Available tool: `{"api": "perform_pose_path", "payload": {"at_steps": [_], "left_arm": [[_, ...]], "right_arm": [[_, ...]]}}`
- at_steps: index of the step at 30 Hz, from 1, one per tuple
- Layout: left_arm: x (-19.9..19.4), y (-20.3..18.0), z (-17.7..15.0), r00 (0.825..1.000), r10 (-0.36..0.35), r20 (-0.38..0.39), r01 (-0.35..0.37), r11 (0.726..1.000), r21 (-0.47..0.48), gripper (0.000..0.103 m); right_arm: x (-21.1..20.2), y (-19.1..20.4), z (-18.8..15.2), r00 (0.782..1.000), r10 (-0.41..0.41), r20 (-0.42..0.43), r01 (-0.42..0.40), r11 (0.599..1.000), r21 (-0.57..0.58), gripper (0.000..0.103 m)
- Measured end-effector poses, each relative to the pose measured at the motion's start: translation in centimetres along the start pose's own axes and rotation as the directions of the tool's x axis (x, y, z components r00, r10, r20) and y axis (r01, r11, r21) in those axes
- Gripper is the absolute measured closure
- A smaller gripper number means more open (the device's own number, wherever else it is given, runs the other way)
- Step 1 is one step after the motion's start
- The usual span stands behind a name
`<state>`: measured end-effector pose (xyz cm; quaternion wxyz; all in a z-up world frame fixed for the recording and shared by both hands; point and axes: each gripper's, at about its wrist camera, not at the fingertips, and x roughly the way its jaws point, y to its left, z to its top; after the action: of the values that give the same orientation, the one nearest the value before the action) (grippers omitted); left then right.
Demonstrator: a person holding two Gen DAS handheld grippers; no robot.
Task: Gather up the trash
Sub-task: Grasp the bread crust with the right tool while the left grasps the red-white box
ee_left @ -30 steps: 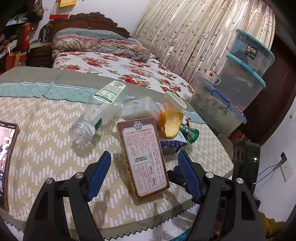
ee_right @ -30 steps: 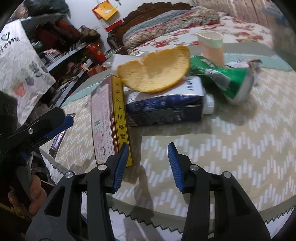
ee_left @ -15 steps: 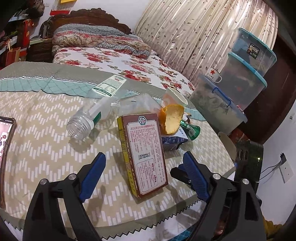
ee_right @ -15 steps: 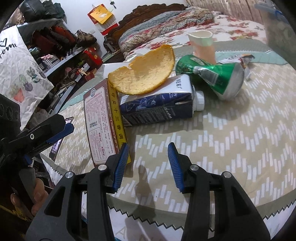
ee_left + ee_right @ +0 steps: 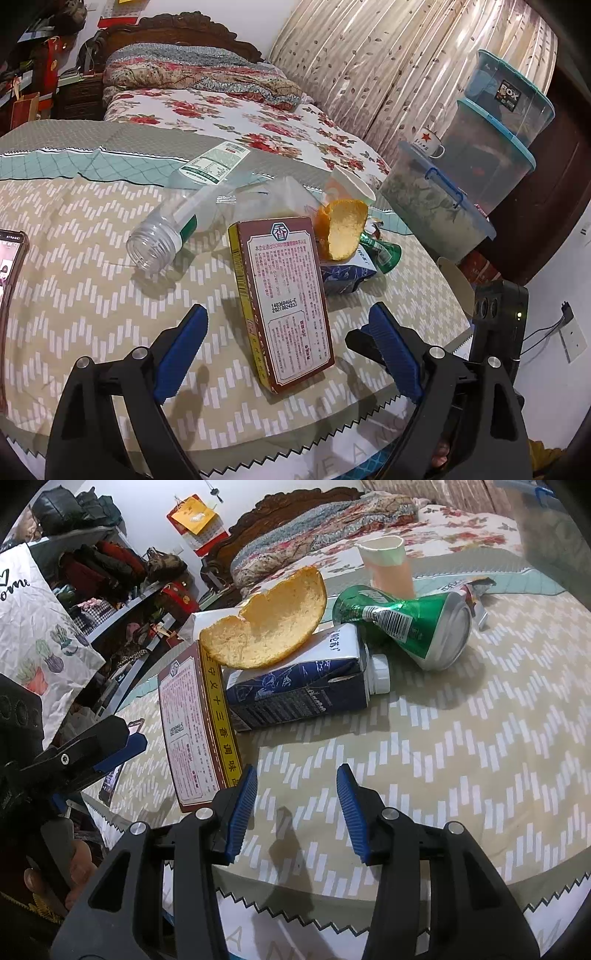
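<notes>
On the bench (image 5: pixel 74 302), near its front edge, a brown seasoning box (image 5: pixel 286 302) stood on its long edge between the widely spread jaws of the left gripper (image 5: pixel 288 347), touched by neither pad. Behind it lay a blue carton (image 5: pixel 295 686) with an orange peel (image 5: pixel 269 627) resting on top, a crushed green can (image 5: pixel 406 627) just beside it, a paper cup (image 5: pixel 386 566) farther back, and a clear plastic bottle (image 5: pixel 166 236) on its side to the left. Right gripper (image 5: pixel 295 805) hovered over bare cloth beside the box, its jaws apart and empty.
</notes>
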<state>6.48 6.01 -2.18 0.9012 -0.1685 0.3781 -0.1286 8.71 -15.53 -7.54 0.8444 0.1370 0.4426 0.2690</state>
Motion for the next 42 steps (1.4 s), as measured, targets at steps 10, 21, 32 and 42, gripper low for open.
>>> {"api": "perform_pose_path", "payload": {"at_steps": [10,21,32,42], "left_arm": [[0.2,0.5,-0.3,1.000,-0.009,-0.012,0.008,1.000,-0.023,0.017],[1.1,1.0,-0.1,0.999,0.013,-0.033,-0.014,1.000,-0.026,0.017],[4.6,0.0,-1.0,0.994,0.073,-0.082,-0.070,0.997,0.041,0.018],[4.3,1.5,-1.3,0.995,0.061,-0.078,-0.060,0.998,0.021,0.043]], "right_arm": [[1.3,2.2,0.0,0.999,-0.024,-0.029,0.021,0.995,-0.094,0.055],[0.0,3.4,0.4,1.000,-0.007,0.019,0.009,0.990,-0.142,0.055],[-2.6,1.5,5.0,0.991,-0.035,0.128,0.053,0.989,-0.135,0.055],[1.7,0.3,10.8,0.997,-0.013,0.070,0.020,0.994,-0.108,0.064]]}}
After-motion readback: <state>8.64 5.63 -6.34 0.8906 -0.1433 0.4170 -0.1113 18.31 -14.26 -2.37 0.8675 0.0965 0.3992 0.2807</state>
